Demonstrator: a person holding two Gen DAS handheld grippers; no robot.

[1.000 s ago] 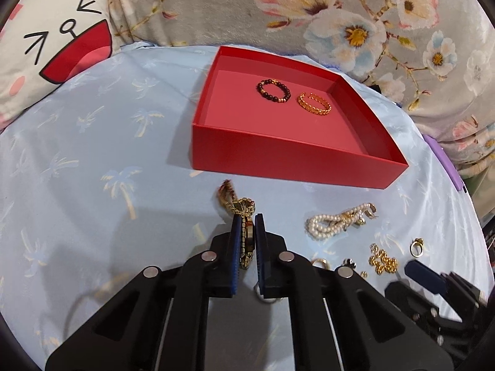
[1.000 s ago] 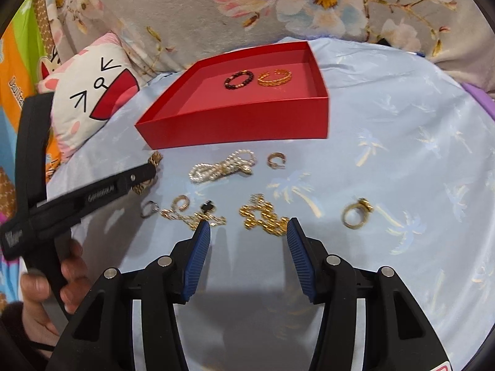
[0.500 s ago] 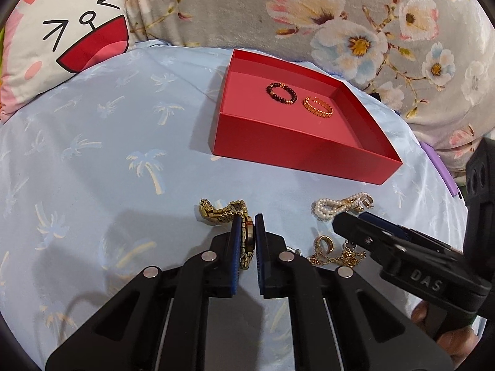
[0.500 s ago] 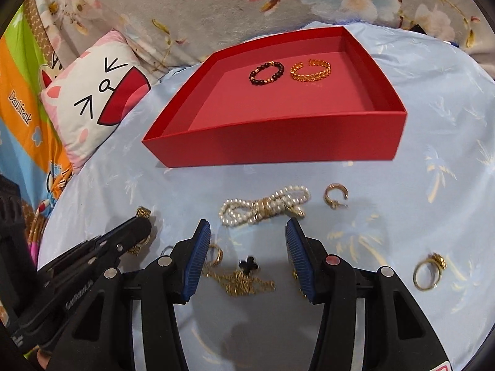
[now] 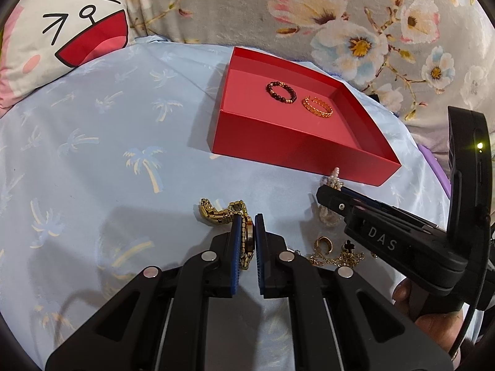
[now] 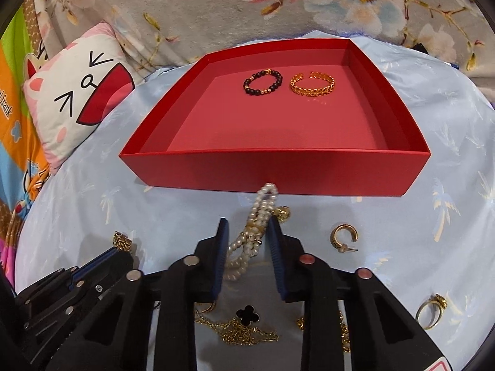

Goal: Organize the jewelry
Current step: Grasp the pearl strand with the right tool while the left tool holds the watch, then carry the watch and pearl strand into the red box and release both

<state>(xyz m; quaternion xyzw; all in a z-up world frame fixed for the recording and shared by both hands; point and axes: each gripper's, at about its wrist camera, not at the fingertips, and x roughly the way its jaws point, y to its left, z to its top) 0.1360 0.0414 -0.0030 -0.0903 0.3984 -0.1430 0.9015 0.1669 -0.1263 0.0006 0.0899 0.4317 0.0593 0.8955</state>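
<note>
Matt red card tray; glossy pearl strand; shiny gold-metal bracelet; satiny blue cloth.

Both grippers, left gripper and right gripper, were matte black with ribbed blue pads, round silver screws, white "DAS" lettering, a lit green indicator, and bare skin behind.
</note>
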